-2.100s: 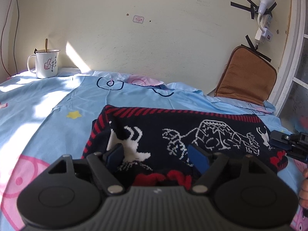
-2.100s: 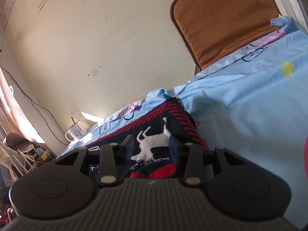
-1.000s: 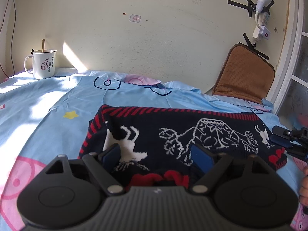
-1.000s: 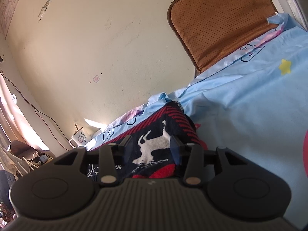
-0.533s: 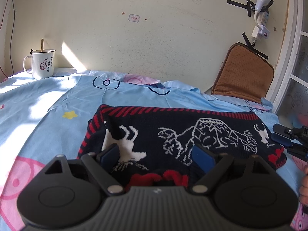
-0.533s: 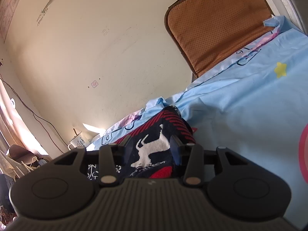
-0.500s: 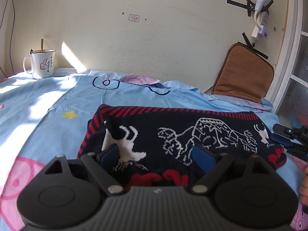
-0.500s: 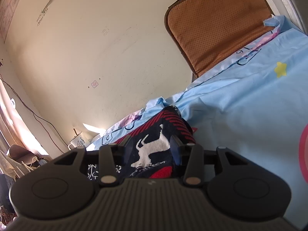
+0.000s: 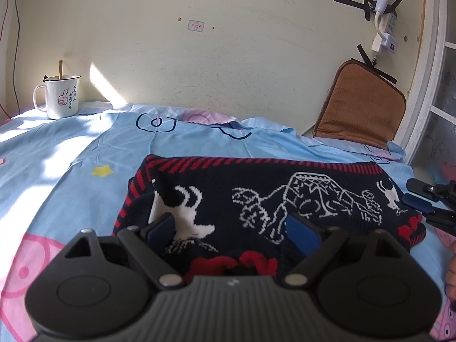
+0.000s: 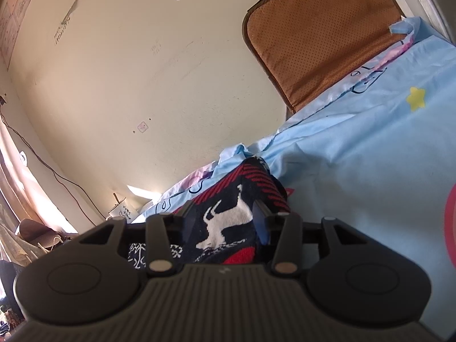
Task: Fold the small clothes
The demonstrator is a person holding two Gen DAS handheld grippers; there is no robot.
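Observation:
A small dark navy knit sweater [image 9: 265, 193] with white animal patterns and red striped trim lies folded flat on the light blue bedsheet [image 9: 85, 154]. My left gripper [image 9: 230, 228] is open, its blue pads spread over the sweater's near left edge by the red cuff. My right gripper [image 10: 225, 216] is open over the sweater's right end [image 10: 228, 216], the white deer between its fingers. The right gripper also shows at the far right of the left wrist view [image 9: 427, 199].
A white enamel mug [image 9: 61, 97] with a spoon stands at the back left by the wall. A brown cushion [image 9: 359, 105] leans against the wall at the back right. A lamp and power strip [image 9: 384, 14] are taped to the wall.
Both grippers have drawn back slightly toward the near edge of the sweater and the views tilted a little. The sweater has not moved. Both stay open.

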